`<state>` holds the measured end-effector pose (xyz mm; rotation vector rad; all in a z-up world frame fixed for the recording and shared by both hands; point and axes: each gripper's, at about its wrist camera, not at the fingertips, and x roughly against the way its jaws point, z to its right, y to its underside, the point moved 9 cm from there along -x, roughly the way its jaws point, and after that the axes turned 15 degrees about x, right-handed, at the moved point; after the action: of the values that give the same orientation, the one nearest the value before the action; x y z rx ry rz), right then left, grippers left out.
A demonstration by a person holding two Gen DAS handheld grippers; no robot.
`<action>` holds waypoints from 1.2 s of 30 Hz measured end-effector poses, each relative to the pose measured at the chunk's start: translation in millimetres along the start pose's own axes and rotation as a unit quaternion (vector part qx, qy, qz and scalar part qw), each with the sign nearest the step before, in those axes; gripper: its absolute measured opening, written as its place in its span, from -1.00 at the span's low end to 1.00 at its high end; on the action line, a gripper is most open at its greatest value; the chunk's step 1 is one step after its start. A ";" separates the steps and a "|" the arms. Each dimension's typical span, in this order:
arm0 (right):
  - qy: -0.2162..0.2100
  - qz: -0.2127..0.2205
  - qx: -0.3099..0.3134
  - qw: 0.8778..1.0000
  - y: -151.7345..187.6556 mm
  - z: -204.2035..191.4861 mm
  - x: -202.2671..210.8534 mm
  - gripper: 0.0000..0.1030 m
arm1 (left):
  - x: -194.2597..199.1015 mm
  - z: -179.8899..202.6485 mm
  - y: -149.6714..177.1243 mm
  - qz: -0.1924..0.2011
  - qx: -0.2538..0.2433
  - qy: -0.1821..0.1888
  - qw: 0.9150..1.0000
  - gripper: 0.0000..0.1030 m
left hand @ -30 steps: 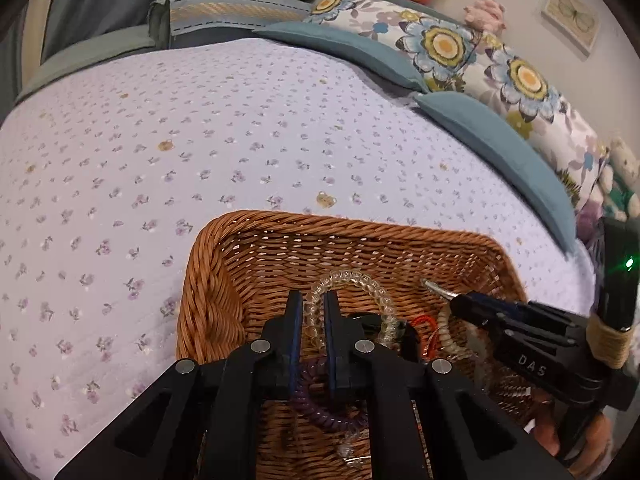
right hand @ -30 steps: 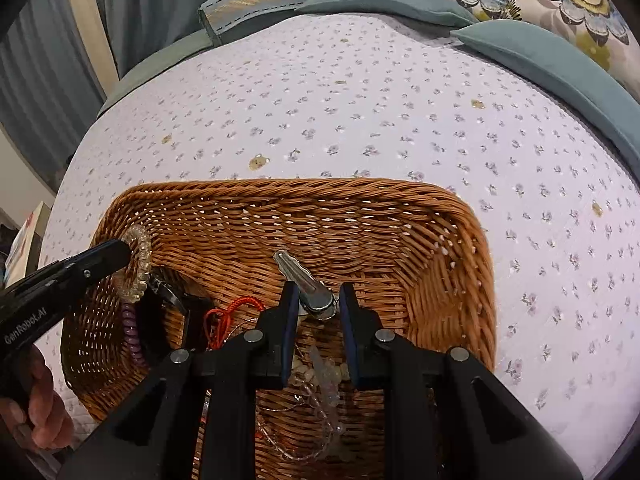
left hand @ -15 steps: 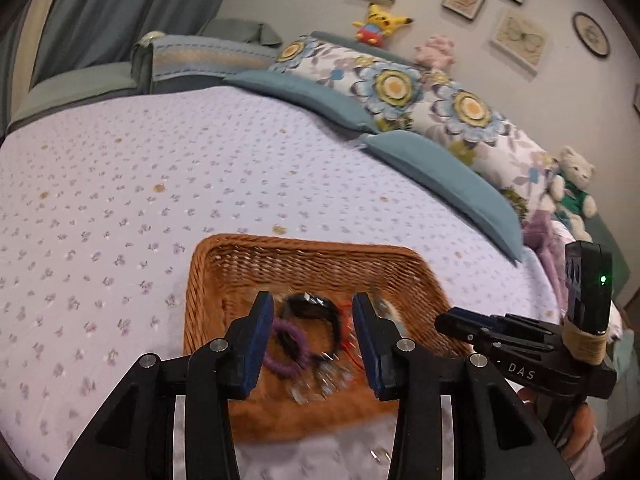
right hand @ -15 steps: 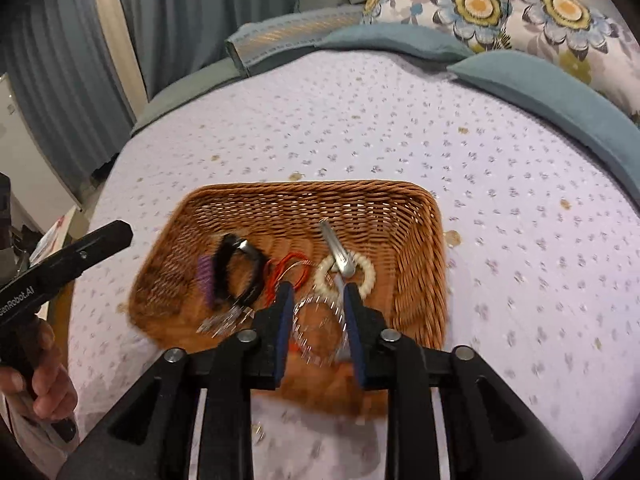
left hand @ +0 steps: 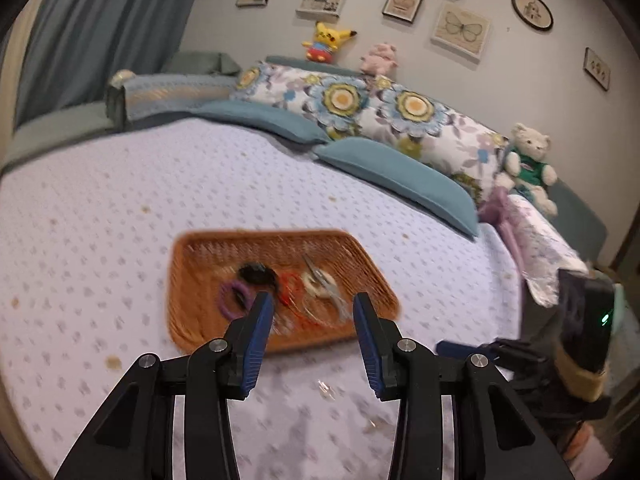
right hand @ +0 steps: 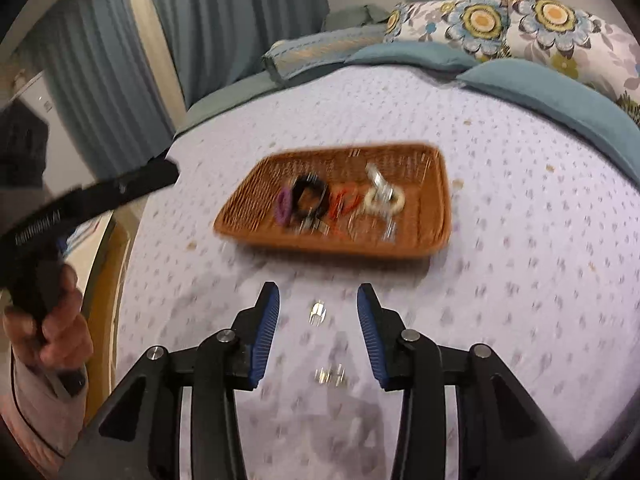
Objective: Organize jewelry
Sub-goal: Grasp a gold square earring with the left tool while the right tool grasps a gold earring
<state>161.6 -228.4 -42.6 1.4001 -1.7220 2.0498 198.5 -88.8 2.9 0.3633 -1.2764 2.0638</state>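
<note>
The wicker basket (left hand: pixel 192 280) sits on the lilac flowered bedspread (left hand: pixel 100 208), and everything else in the room is easiest placed from it. Inside it, in a loose row, lie a purple coil ring (left hand: pixel 230 300), a black band (left hand: pixel 256 274), a red loop (left hand: pixel 290 284) and a cream ring (left hand: pixel 316 280) with a silver clip (left hand: pixel 310 266) lying across it; the frames are smeared, so finer detail of these pieces cannot be made out. On the near side of the basket, out on the bedspread, a small shiny piece (right hand: pixel 318 312) glints, and a second glinting bit (right hand: pixel 330 374) lies nearer still; what they are I cannot tell. The left gripper (left hand: pixel 314 332) hovers over the basket's near edge, its blue-padded fingers (left hand: pixel 256 336) spread wide with nothing between them. The right gripper (right hand: pixel 318 326) hangs on the near side of the basket, well short of it, jaws likewise wide apart and empty, and the first shiny piece shows between its fingers, down on the cloth. In the right wrist view the person's left hand (right hand: pixel 52 320) is wrapped round the black handle of its tool, off to the basket's left. Beyond the basket, at the head of the bed, lie teal cushions (left hand: pixel 392 172) and behind them flowered pillows (left hand: pixel 380 108). A teddy bear (left hand: pixel 528 160) in a green shirt sits past the basket's far right, a yellow plush toy (left hand: pixel 326 42) perches above the pillows, framed pictures (left hand: pixel 460 30) hang on the wall, and blue curtains (right hand: pixel 224 24) fall beyond the basket's far left.
</note>
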 end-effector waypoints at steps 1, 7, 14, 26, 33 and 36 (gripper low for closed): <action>0.000 -0.005 0.001 1.000 9.3 -4.0 0.4 -0.16 | 0.2 -0.1 7.6 -0.007 -0.001 0.002 1.000 -0.16; -0.010 -0.040 -0.023 0.999 61.5 -14.7 -14.6 -0.16 | -14.2 -13.6 57.7 -0.040 -0.004 -0.014 0.999 -0.14; 0.009 -0.066 -0.050 0.997 84.9 -10.5 -43.1 -0.16 | -52.3 -36.0 97.2 -0.096 0.004 -0.027 0.995 -0.14; 0.094 -0.111 -0.013 0.989 81.9 -8.5 -76.5 -0.17 | -101.7 -44.3 119.9 -0.148 -0.009 -0.030 0.988 -0.15; 0.110 -0.111 -0.021 0.987 85.3 0.5 -73.2 -0.24 | -121.0 -30.2 126.7 -0.170 -0.032 -0.029 0.985 -0.15; 0.117 -0.110 -0.023 0.987 87.2 8.1 -69.4 -0.30 | -131.4 -25.2 127.7 -0.177 -0.041 -0.031 0.983 -0.15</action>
<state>152.2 -234.3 -153.8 1.2184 -1.4410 1.9525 212.0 -156.5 -168.7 0.5770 -1.2282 1.7081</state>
